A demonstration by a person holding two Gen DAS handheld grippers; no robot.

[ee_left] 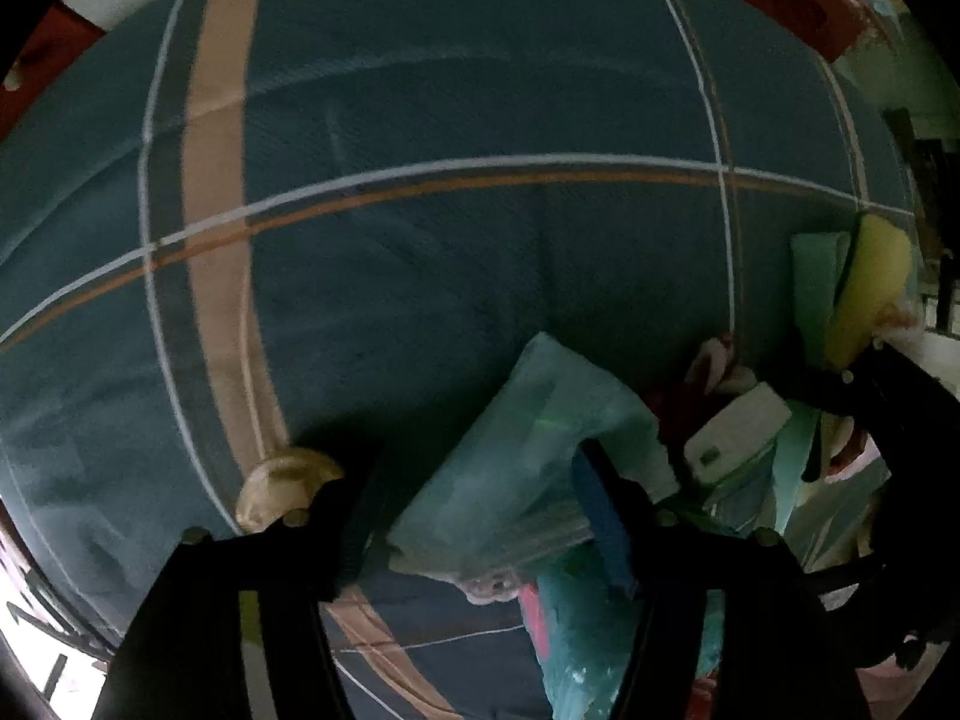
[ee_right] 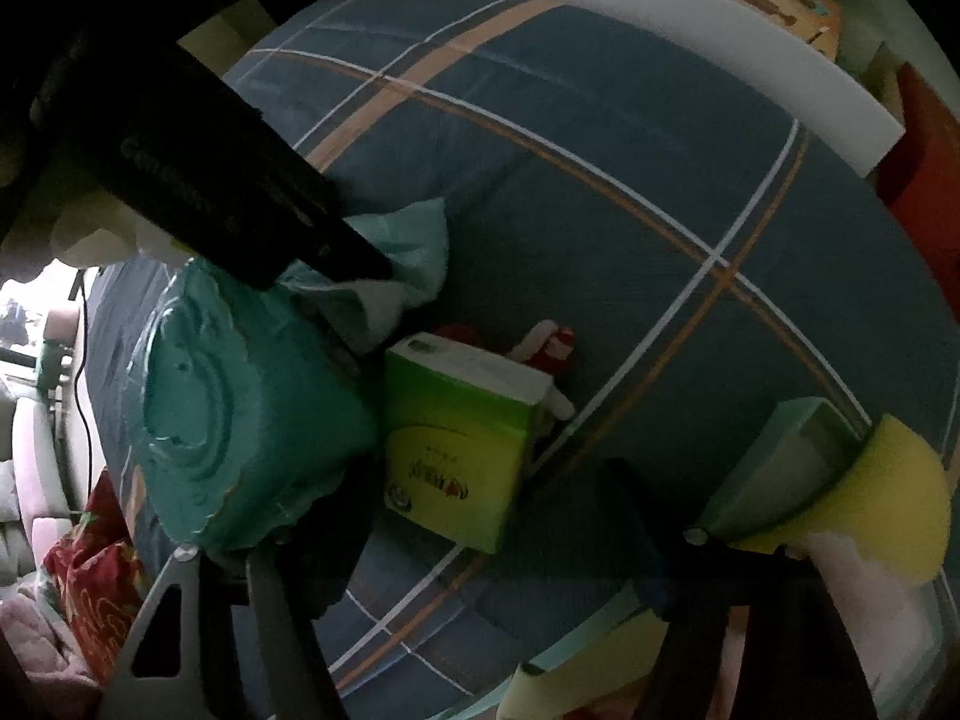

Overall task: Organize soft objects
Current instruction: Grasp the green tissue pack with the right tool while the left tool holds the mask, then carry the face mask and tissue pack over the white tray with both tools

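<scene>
A teal plastic package (ee_left: 528,450) lies on the blue plaid bedspread (ee_left: 420,90). My left gripper (ee_left: 474,522) is closed on the package's near end. The same package (ee_right: 240,408) fills the left of the right wrist view, with the left gripper's black body above it. A green and white tissue pack (ee_right: 462,444) lies beside it, with a red and white soft item (ee_right: 546,345) behind. My right gripper (ee_right: 498,546) is open above the bedspread (ee_right: 600,192), near the tissue pack. A yellow sponge (ee_right: 900,498) lies at the right.
A white headboard (ee_right: 660,18) borders the bed's far edge. Red patterned fabric (ee_right: 90,588) and pink cloth lie off the bed at the lower left. A pale round object (ee_left: 282,483) lies by my left finger. The yellow sponge (ee_left: 870,282) sits at the bed's right edge.
</scene>
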